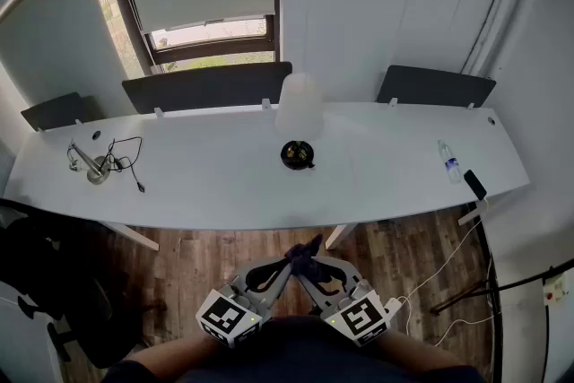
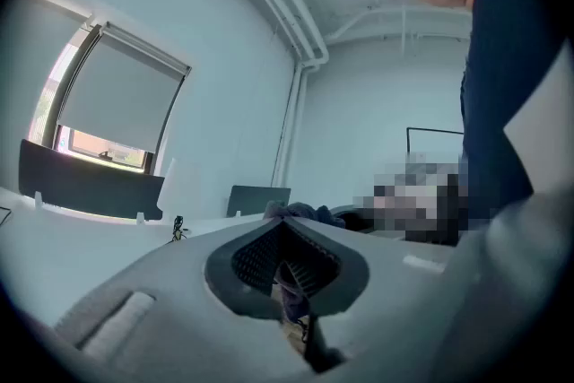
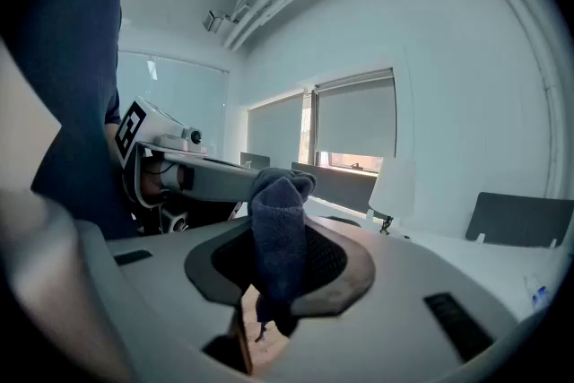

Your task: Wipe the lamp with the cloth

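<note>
The left tongs and right tongs meet tip to tip close to the person's body, low over the floor, both clenched on the dark cloth. The lamp stands well apart on the white tabletop, near its far edge.
</note>
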Motion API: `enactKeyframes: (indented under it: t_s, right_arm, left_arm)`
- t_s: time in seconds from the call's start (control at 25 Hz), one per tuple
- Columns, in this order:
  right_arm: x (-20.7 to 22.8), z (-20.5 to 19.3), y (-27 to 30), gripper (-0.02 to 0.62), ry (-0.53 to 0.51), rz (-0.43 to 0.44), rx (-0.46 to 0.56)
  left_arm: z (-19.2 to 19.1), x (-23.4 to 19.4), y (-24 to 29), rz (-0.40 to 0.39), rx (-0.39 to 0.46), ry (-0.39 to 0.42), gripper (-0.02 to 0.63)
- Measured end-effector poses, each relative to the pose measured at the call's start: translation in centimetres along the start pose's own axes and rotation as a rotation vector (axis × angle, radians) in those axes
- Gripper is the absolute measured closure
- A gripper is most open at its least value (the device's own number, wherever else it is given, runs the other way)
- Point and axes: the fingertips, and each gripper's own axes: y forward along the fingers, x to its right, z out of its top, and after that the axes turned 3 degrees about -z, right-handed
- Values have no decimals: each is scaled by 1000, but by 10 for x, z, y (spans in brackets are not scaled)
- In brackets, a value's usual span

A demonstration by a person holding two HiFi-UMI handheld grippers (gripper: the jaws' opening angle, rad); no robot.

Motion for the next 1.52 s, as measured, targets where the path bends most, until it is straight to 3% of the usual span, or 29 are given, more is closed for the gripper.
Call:
enactKeyframes:
  t_s: [0.6,0.96,1.2,1.52]
  right_arm:
    - [56,-12,5,492,23,42,-1]
    - [113,-16,19,492,2,126,23]
    - [127,-23,35,491,-35,182,11]
    - [137,-13,73,492,-25,138,-10]
  left_arm:
    - [0,-15,57,37,-17,-20,600]
    - [4,-38,109,135,-9,-16,600]
    - [-2,-55,119,176,-18,-23,600]
    - [3,-96,121,144,-3,-48,600]
